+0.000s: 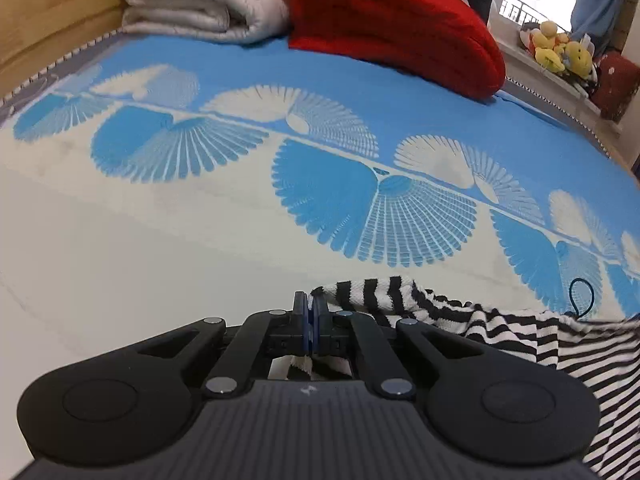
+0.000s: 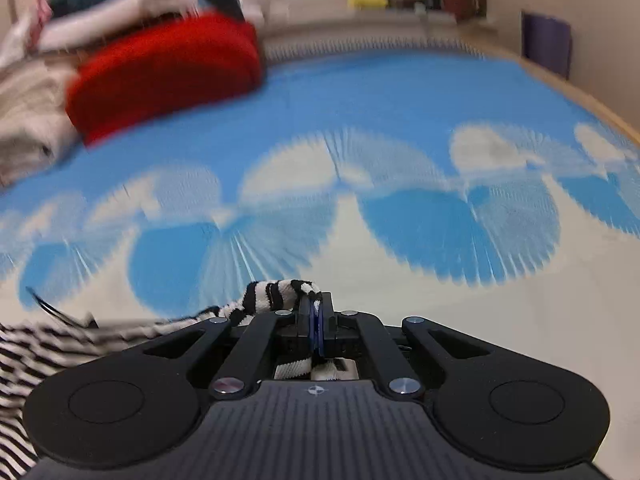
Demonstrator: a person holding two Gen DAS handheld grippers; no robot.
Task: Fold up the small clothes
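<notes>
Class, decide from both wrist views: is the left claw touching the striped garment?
Touching. In the left wrist view the left claw is shut on an edge of the striped garment: its striped cloth emerges beside the tips and shows again behind the closed jaws.

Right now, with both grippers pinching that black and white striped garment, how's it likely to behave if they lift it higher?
The striped garment will probably sag between the left gripper and the right gripper, since it already drapes in soft folds. It looks light, a thin knit. Both jaws are shut on bunched edges, so it likely won't slip, though its black loop could snag.
</notes>
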